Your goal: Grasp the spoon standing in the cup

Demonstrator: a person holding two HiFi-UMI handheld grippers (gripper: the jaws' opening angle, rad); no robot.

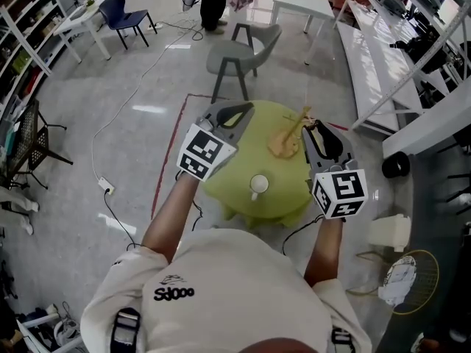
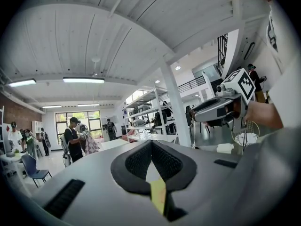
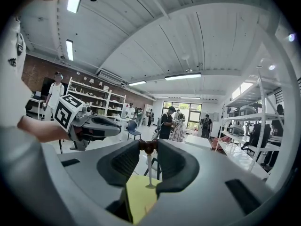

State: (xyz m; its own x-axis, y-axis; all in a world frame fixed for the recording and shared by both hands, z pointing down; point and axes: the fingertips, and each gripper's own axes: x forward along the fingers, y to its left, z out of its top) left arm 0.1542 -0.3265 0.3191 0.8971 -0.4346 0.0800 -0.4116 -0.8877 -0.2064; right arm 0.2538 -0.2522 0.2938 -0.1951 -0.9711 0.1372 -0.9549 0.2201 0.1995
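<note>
A small round green table (image 1: 221, 182) stands below me with a white cup (image 1: 258, 185) on it; nothing stands in the cup. My right gripper (image 1: 309, 126) hovers over the table's far right side, shut on the top end of the spoon (image 1: 285, 142). In the right gripper view the spoon's brown end (image 3: 149, 147) is pinched between the tips and its thin stem hangs straight down. My left gripper (image 1: 246, 107) is held over the table's far left side, its tips (image 2: 151, 144) together with nothing between them. Each gripper shows in the other's view.
A grey chair (image 1: 243, 54) stands just beyond the table, with a white table (image 1: 302, 2) and a blue chair (image 1: 121, 17) farther back. White shelving (image 1: 412, 65) runs along the right. A racket (image 1: 412, 274) lies on the floor at right. People stand at the far end.
</note>
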